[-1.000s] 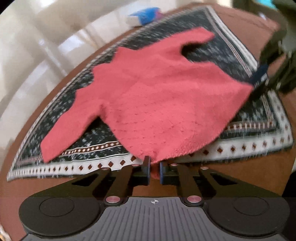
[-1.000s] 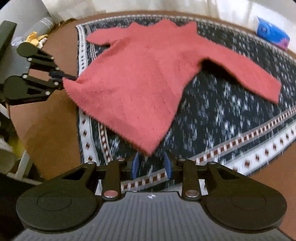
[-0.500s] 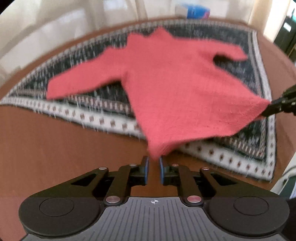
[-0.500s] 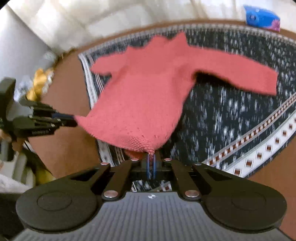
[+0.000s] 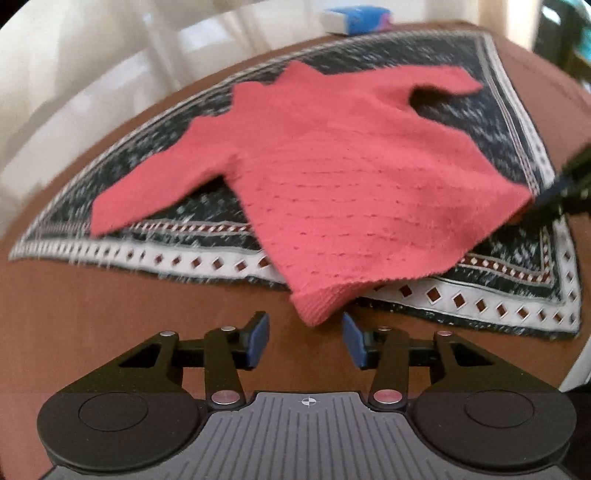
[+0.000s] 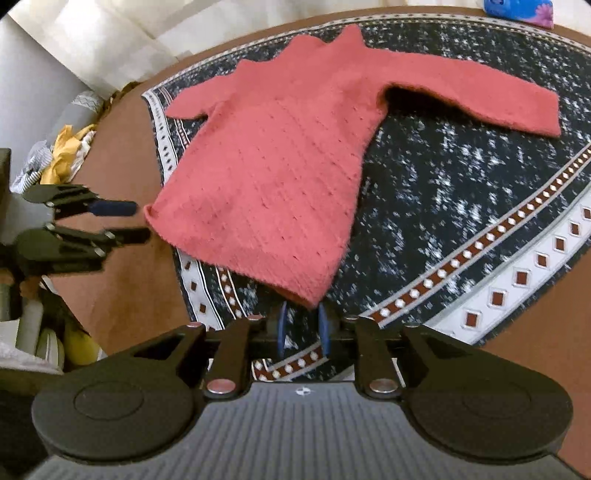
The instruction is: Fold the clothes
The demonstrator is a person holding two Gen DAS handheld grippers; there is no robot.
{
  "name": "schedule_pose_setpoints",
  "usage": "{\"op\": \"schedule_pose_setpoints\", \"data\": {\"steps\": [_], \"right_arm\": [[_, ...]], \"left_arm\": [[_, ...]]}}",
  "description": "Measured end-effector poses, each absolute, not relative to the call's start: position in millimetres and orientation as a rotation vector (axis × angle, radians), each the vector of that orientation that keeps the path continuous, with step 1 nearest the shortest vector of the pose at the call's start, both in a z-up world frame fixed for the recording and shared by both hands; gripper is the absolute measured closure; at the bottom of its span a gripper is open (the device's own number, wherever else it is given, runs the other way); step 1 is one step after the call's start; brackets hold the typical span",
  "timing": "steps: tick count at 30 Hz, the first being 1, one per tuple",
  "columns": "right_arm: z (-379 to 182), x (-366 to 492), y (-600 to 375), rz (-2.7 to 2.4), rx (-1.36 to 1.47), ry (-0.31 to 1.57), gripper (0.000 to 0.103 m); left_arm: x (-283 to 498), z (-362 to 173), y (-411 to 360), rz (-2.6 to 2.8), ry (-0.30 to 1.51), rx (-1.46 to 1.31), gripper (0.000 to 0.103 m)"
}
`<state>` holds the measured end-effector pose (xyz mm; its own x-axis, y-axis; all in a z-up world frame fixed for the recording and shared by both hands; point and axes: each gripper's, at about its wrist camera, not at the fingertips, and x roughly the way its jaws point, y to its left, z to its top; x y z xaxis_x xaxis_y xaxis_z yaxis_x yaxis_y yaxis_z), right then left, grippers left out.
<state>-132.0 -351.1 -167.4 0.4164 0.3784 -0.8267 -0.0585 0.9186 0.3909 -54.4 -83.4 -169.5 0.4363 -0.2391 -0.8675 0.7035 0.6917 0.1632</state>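
Note:
A red knitted sweater [image 5: 351, 177] lies spread front-down on a dark patterned cloth [image 5: 517, 295], sleeves out to both sides. My left gripper [image 5: 306, 338] has its jaws opening wide. One hem corner hangs just ahead of the gap and no pad touches it. In the right wrist view the sweater [image 6: 280, 177] reaches down to my right gripper [image 6: 303, 326]. Its jaws are opening a little, with the other hem corner just above the blue pads [image 6: 282, 328] and free of them. The left gripper [image 6: 142, 221] also shows there, open beside the hem.
The cloth covers a round brown table [image 5: 110, 314]. A blue tissue pack [image 5: 354, 20] sits at the far edge. Beyond the table's left side lies a heap of yellow and striped fabric [image 6: 62, 155]. My right gripper [image 5: 554, 190] pokes in at the right edge.
Both grippers were shut on the hem corners half a second ago; both have let go and opened. The lifted hem has sunk onto the cloth.

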Motion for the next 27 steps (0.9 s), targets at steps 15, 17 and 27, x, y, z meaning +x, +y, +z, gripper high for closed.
{"op": "schedule_pose_setpoints", "data": {"steps": [15, 17, 27], "right_arm": [[-126, -52, -370, 0.171, 0.349, 0.884, 0.100], [-133, -31, -373, 0.138, 0.334, 0.905, 0.100], [-129, -82, -349, 0.229, 0.336, 1.013, 0.087]], "left_arm": [[41, -142, -91, -0.466, 0.912, 0.230, 0.085], [48, -150, -95, -0.463, 0.933, 0.246, 0.084], [35, -155, -69, -0.475, 0.969, 0.227, 0.060]]}}
